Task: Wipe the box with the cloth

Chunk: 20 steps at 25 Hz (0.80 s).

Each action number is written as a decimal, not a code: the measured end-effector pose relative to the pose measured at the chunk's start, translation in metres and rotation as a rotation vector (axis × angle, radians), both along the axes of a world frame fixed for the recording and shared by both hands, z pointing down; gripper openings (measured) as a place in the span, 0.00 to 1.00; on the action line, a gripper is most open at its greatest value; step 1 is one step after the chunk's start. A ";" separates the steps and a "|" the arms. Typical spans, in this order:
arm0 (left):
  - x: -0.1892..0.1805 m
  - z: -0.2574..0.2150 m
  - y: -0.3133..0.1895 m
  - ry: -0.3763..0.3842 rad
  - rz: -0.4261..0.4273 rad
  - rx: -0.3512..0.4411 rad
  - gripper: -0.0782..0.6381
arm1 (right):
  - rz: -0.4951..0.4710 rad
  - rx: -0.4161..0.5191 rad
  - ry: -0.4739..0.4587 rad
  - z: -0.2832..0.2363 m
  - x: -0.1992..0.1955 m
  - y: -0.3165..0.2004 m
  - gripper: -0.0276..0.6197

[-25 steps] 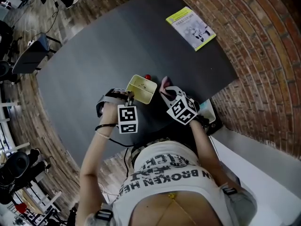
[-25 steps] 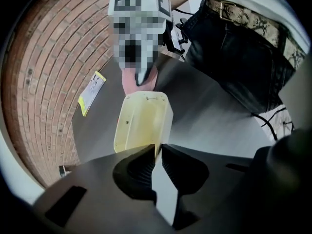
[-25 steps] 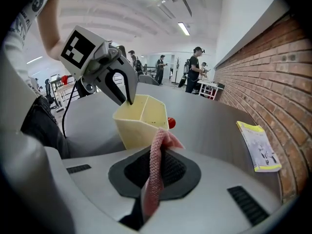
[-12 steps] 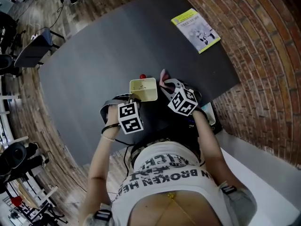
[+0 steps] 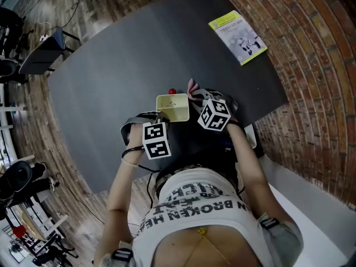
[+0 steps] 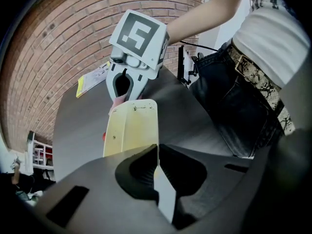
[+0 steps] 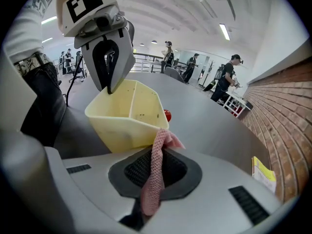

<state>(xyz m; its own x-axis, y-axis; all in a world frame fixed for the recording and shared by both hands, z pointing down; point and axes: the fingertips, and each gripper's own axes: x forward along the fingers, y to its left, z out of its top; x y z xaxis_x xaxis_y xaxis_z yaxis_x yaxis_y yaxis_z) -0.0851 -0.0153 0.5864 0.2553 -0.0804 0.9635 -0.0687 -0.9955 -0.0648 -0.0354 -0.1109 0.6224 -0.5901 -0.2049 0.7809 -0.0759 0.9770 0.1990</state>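
Note:
A pale yellow open box point(image 5: 172, 107) with two compartments stands near the dark table's near edge. My left gripper point(image 5: 159, 116) bites its near wall; the jaws have just been closing and now press on the thin rim point(image 6: 157, 152). The box point(image 6: 131, 128) stretches away from those jaws. My right gripper point(image 5: 196, 97) is at the box's right side, shut on a pink cloth point(image 5: 192, 87). In the right gripper view the cloth point(image 7: 156, 169) hangs between the jaws of that gripper point(image 7: 156, 160), its tip touching the box's near corner point(image 7: 129, 113).
A small red thing point(image 5: 172, 91) lies just beyond the box. A yellow-green booklet point(image 5: 238, 30) lies at the table's far right. The dark table point(image 5: 122, 65) stretches left and beyond. Brick floor borders the right edge. People stand far off in the right gripper view.
The right gripper has rolled and moved with the cloth in toward the box's right side. The left gripper has rolled, and the box has turned squarer to me.

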 end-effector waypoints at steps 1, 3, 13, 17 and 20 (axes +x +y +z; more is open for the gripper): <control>0.000 0.000 0.000 0.001 -0.001 -0.002 0.14 | -0.010 0.005 0.003 0.000 -0.002 0.000 0.07; 0.001 0.000 0.000 0.010 -0.006 -0.007 0.14 | -0.029 0.020 0.017 0.001 -0.003 0.001 0.07; -0.001 0.000 0.001 0.019 -0.011 -0.002 0.14 | -0.073 0.036 0.048 0.000 -0.003 0.022 0.07; -0.001 0.000 0.000 0.012 -0.010 0.004 0.14 | -0.065 0.021 0.040 0.000 -0.002 0.034 0.07; -0.001 0.001 0.000 0.019 -0.015 0.000 0.14 | -0.058 0.011 0.036 0.001 -0.001 0.043 0.07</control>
